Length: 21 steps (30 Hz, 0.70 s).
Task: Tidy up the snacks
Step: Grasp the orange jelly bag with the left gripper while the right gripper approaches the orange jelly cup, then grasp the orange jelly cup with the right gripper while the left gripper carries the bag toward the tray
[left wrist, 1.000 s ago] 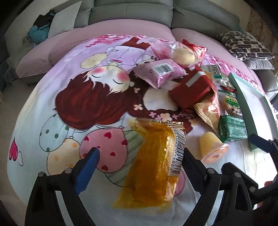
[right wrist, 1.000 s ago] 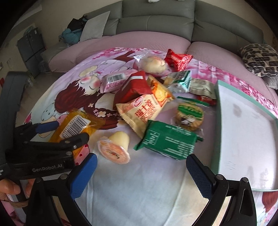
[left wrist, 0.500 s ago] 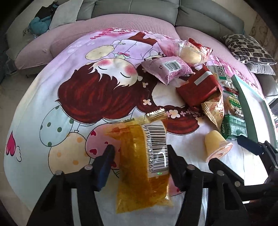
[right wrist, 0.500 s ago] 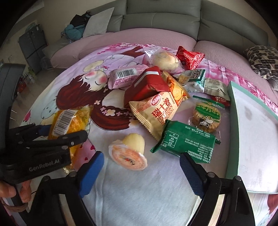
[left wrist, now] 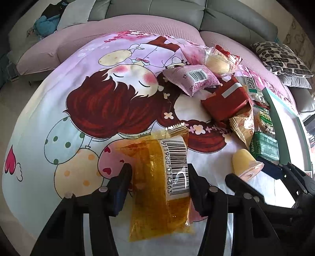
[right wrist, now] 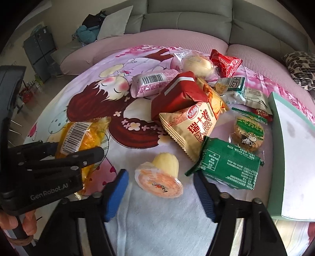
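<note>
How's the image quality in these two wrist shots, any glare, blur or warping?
Left wrist: fisheye bends the grey sofa, and glare streaks the clear yellow snack packet. Right wrist: dark corners, and the blue-padded right claw is slightly blurred.

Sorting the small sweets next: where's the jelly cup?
The jelly cup lies on its side between the open right claw's fingers, left of the green packet.

Both grippers are black plastic, their arms studded with round silver screws. The right gripper (right wrist: 160, 184) carries blue ribbed pads on its fingers (right wrist: 115, 196). The left gripper (right wrist: 78, 149) bears white "GenRobot.AI" lettering (on its side); its pads look dark blue.
</note>
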Each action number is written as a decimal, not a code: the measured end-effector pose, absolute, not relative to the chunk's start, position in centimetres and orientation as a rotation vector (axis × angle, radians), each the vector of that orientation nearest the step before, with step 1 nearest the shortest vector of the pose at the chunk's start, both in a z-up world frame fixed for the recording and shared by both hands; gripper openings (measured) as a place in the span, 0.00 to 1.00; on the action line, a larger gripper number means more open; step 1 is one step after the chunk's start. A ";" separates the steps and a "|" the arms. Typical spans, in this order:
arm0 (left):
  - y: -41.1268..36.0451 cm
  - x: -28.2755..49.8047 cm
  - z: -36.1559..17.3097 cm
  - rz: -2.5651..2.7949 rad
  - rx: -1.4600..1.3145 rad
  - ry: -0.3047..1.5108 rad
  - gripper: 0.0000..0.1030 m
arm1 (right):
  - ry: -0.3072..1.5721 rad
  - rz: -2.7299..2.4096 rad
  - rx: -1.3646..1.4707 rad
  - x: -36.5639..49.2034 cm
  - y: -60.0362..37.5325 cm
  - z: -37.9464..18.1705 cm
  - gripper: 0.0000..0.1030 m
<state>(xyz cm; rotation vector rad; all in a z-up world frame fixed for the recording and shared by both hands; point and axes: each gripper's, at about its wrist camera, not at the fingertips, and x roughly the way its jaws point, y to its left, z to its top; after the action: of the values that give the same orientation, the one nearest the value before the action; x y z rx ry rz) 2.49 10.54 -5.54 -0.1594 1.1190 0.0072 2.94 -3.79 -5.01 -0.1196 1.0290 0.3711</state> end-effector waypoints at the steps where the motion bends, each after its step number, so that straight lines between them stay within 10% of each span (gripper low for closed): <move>1: 10.6 2.5 -5.5 0.007 -0.160 1.120 0.55 | 1.032 0.371 -0.113 3.0 -3.9 -5.0 0.57; 21: 10.5 1.9 -2.7 0.027 -0.146 1.092 0.42 | 0.975 0.423 -0.037 2.0 -4.9 -2.5 0.46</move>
<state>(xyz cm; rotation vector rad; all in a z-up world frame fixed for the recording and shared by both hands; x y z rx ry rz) 1.89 10.50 -2.69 -0.1463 1.0921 0.0274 2.00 -4.93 -2.50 -0.0373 0.9751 0.4234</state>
